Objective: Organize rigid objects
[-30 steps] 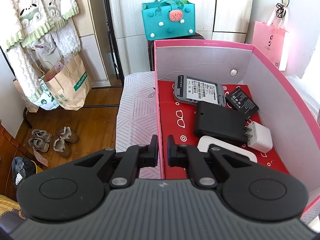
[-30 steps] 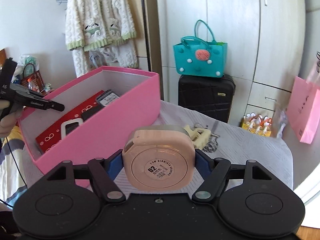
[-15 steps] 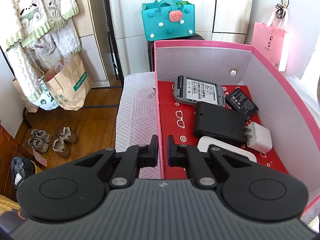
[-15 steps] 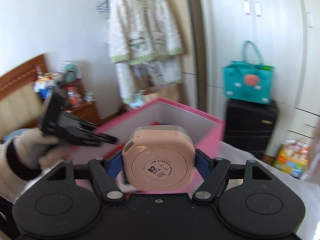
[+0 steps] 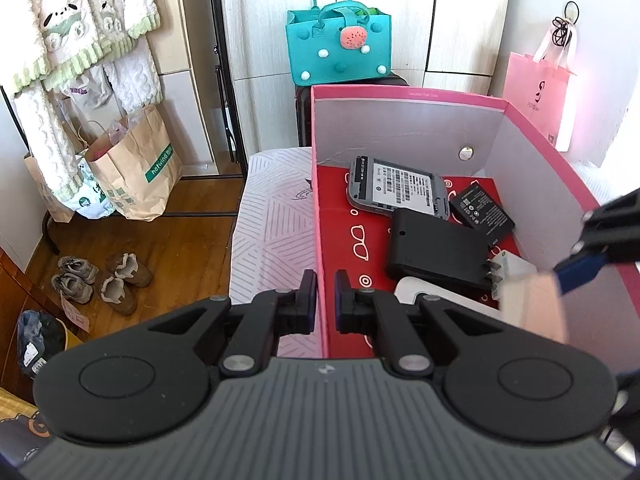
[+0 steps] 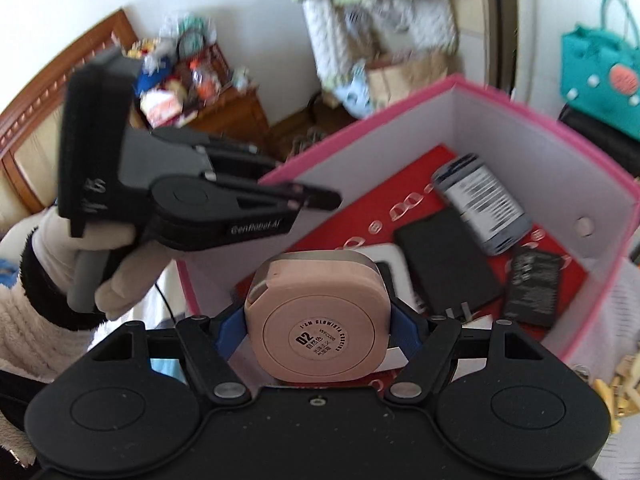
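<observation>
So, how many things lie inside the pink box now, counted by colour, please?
Black: 2, flat rectangular power pack, small battery
Grey: 1, labelled device
White: 2, plug adapter, rounded flat case
Total: 5

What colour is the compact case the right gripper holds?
Pale peach-pink compact case, clearest in the right wrist view.

pink box [image 5: 404, 92] on striped bed [image 5: 272, 216]
</observation>
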`<state>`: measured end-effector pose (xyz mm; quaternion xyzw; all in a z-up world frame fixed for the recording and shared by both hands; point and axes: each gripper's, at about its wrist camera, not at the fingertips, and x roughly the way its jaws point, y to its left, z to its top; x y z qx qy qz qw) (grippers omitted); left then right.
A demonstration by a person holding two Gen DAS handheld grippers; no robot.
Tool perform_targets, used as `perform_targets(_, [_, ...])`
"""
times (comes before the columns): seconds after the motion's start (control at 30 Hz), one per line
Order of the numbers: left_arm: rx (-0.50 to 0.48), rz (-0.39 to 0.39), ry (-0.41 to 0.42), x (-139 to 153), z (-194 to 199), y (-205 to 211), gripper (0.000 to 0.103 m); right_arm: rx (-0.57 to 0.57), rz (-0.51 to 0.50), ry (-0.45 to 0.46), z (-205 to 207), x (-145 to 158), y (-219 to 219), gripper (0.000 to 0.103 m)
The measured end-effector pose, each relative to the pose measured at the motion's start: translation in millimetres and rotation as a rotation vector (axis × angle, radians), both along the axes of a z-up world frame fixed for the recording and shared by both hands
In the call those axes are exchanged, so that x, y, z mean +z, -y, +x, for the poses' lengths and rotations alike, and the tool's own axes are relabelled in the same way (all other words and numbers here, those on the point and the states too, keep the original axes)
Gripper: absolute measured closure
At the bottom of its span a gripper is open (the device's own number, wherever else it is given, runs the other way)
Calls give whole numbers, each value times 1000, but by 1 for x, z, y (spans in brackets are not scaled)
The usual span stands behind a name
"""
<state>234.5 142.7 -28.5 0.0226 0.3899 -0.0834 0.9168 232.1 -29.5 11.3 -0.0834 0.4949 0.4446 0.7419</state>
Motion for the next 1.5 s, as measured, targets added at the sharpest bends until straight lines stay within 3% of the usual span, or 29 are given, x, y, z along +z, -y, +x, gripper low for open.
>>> perform_targets(0.23, [-7, 4, 2, 0, 0, 0, 97, -4, -62, -152, 12, -11, -17, 25])
perform_targets(0.33, [-5, 1, 2, 0, 0, 0, 97, -47, -46, -233, 22, -17, -18, 24])
perform_targets(0.43, [-4, 2, 5, 0, 0, 0, 97, -73, 4, -250, 26, -18, -8, 25])
perform_targets(0.6, [-6, 3, 5, -1, 0, 0, 97, -112, 87, -165, 16, 4, 23, 24])
perform_targets(0.83, [-5, 3, 7, -1, -1, 0, 97, -197, 183, 121, -3, 52, 75, 23])
perform_targets(1.0, [-8, 3, 10, -1, -1, -1, 97, -286, 177, 233, -12, 67, 111, 22])
perform_targets(1.13, [-8, 7, 12, 0, -1, -2, 97, -369, 166, 323, -17, 57, 139, 21])
perform_targets(1.3, [-9, 11, 13, 0, -2, -2, 97, -454, 164, 375, -23, 22, 171, 21])
perform_targets(1.5, [-10, 13, 16, 0, -2, -3, 97, -496, 112, 365, -20, -25, 188, 25])
